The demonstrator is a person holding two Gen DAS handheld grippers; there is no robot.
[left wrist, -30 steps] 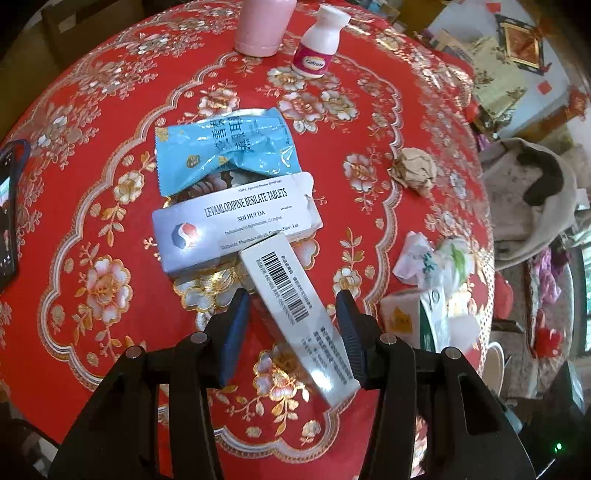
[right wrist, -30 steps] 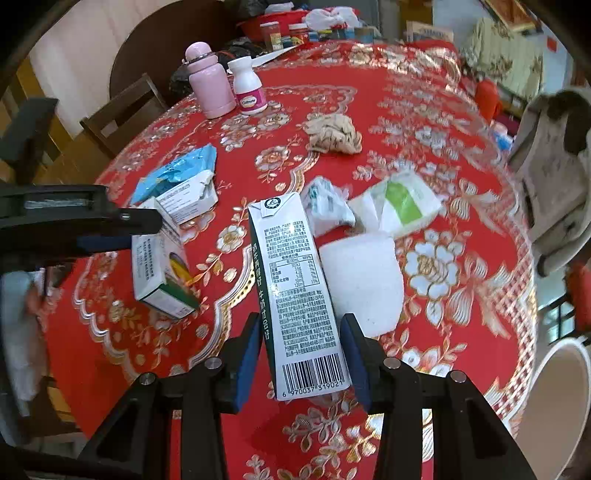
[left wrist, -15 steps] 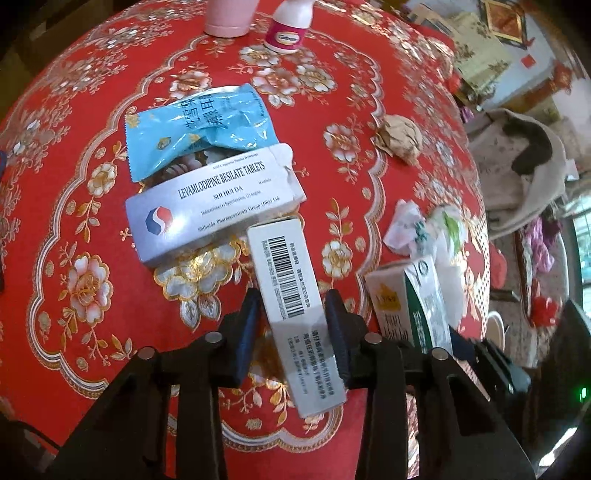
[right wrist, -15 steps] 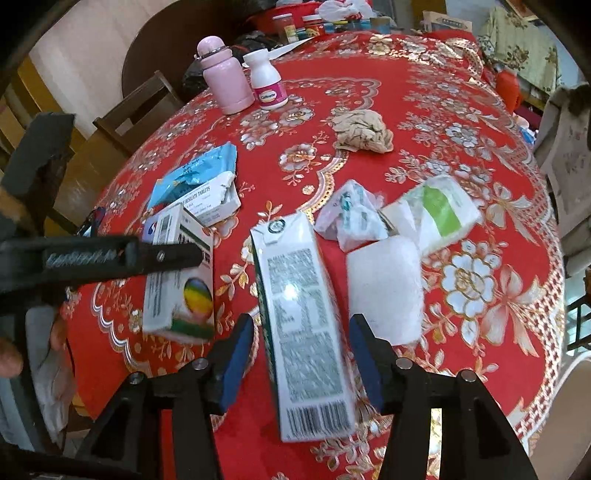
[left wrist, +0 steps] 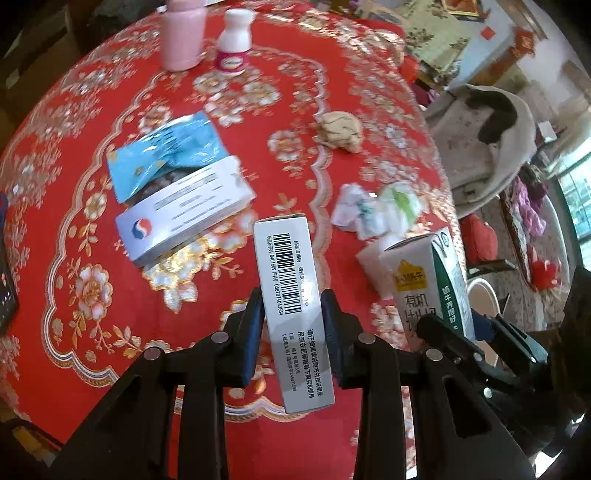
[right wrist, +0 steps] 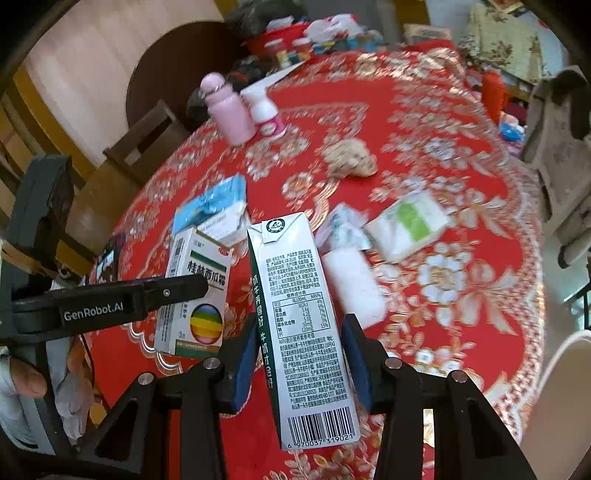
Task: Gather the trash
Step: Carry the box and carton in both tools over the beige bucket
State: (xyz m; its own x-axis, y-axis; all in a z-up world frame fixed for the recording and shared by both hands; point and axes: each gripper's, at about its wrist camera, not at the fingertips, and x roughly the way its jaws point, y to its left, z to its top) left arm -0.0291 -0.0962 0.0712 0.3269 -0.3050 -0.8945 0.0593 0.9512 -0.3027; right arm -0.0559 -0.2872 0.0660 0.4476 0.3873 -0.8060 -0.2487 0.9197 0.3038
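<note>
Clamped on a small white box [left wrist: 291, 314]: left gripper [left wrist: 291, 332], blue pads pressing both long sides after a last bit of closing. Long axis running away from the camera toward the far side of the table, barcode face turned up, far end lifted clear of the red flowered tablecloth [left wrist: 92, 314]. Just right of it, a milk carton [left wrist: 424, 280] standing tall in the other gripper. Left behind on the cloth: a white tablet box [left wrist: 184, 210] with a blue packet [left wrist: 166, 155] tucked at its far edge, a brown paper wad [left wrist: 340, 129], crumpled white wrappers [left wrist: 373, 210]. At the far rim, a pink bottle [left wrist: 183, 33] beside a small white bottle [left wrist: 234, 40]. Beyond the table, a chair draped in pale cloth [left wrist: 480, 147].

Gripping the milk carton [right wrist: 303, 325]: right gripper [right wrist: 301, 365], jaws just narrowed, pads against both narrow sides. Carton lengthwise along the fingers, top end pointing away, barcode end nearest the camera, printed panel facing up, raised off the tablecloth [right wrist: 461, 295]. To its left, the small box [right wrist: 195, 295] held up in the left gripper [right wrist: 147, 299], its coloured-stripe front showing; part of a hand [right wrist: 26, 376] at the lower left edge. Behind the carton, a white tissue pack [right wrist: 354, 288], wrappers [right wrist: 406, 225] and the paper wad [right wrist: 351, 158] lying on the cloth. Round table, wooden chair [right wrist: 144, 147] at its far left side, clutter along the back.
</note>
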